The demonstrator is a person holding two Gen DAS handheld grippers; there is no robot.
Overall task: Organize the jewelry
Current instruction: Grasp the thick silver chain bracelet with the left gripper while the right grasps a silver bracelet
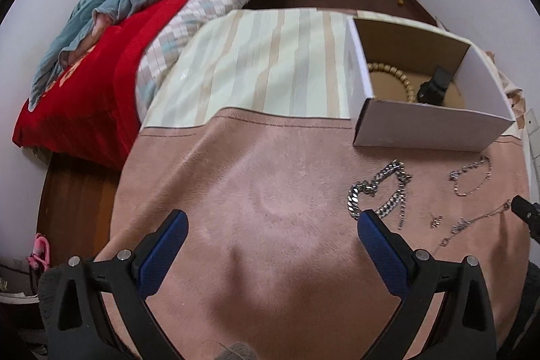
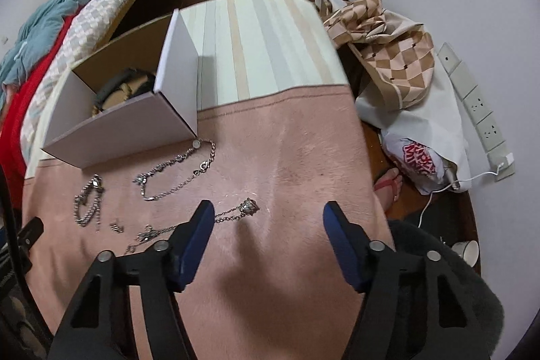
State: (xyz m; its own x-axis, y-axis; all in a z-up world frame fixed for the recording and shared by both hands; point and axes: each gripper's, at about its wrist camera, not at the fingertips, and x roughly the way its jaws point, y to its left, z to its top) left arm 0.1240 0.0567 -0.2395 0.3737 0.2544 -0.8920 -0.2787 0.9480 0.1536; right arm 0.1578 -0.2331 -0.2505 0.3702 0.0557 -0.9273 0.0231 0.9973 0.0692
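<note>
An open cardboard box [image 1: 435,123] [image 2: 128,130] stands on a pink mat [image 1: 270,191] [image 2: 297,157] and holds a beaded bracelet [image 1: 391,73] and a black watch [image 1: 435,88]. On the mat lie a chunky silver chain [image 1: 381,188] [image 2: 87,201], a thinner chain bracelet [image 1: 472,176] [image 2: 179,169], a pendant necklace [image 1: 472,223] [image 2: 233,213] and a small earring [image 1: 436,221] [image 2: 116,226]. My left gripper [image 1: 271,221] is open and empty, left of the chunky chain. My right gripper [image 2: 270,211] is open and empty, its left finger over the pendant necklace.
A striped cloth [image 1: 266,63] [image 2: 266,46] covers the far half of the table. A bed with red and blue bedding [image 1: 111,32] lies to the left. Bags [image 2: 398,73] and a power strip [image 2: 479,110] sit on the floor at the right.
</note>
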